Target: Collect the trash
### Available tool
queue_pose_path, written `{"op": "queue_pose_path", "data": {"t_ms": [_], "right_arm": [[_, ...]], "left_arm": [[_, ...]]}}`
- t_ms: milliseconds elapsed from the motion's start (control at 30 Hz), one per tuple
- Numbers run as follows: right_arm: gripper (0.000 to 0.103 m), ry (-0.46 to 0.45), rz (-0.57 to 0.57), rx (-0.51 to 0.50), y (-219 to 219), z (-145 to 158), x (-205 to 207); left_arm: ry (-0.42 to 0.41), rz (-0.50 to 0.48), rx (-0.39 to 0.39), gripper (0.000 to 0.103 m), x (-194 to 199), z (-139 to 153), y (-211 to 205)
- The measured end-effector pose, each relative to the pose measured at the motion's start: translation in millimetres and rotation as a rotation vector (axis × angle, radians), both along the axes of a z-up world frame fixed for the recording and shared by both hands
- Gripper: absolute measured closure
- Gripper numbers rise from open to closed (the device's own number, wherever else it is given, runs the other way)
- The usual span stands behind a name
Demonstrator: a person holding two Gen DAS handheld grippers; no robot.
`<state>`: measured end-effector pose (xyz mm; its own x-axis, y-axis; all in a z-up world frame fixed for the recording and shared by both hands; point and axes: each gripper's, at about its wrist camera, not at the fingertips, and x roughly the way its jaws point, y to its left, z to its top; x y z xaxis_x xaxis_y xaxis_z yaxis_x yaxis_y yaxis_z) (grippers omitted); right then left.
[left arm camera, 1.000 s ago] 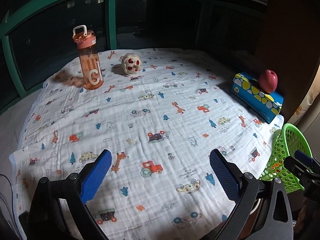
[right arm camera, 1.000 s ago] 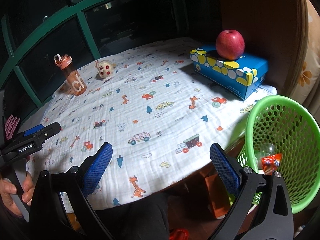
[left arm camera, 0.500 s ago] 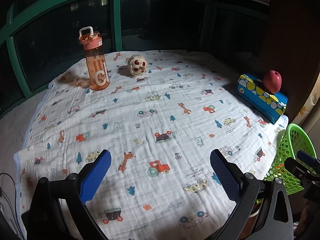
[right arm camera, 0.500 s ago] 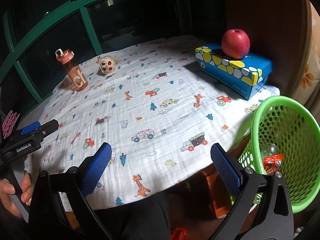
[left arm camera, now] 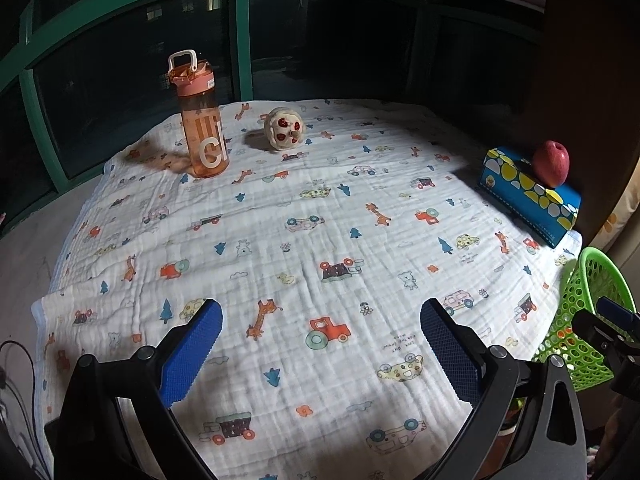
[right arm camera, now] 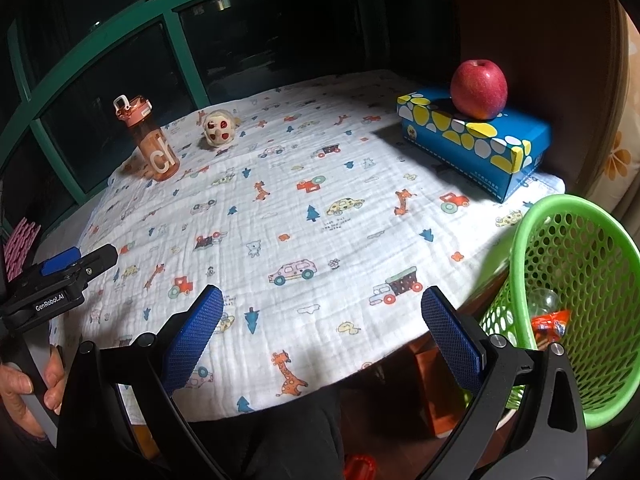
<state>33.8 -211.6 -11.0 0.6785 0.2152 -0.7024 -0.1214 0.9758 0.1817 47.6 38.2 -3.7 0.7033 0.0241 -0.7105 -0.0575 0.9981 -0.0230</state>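
We hold the left gripper (left arm camera: 320,344) and the right gripper (right arm camera: 322,328) spread wide and empty over the near edge of the desk (right arm camera: 360,216). The middle of its printed cloth lies bare. The green basket (right arm camera: 532,240) hangs off the right edge, holding an orange wrapper (right arm camera: 550,322). A bottle (left arm camera: 202,128) and a crumpled wad (left arm camera: 285,128) stand near the far edge.
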Motion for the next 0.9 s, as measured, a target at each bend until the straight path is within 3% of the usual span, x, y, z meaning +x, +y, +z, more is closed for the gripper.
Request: {"op": "queue_pose_path", "data": {"t_ms": [900], "right_arm": [[0.005, 0.011, 0.024, 0.004, 7.9, -6.3, 2.1]], "left_arm": [[-0.004, 0.005, 0.011, 0.007, -1.1, -2.8, 0.1]]}}
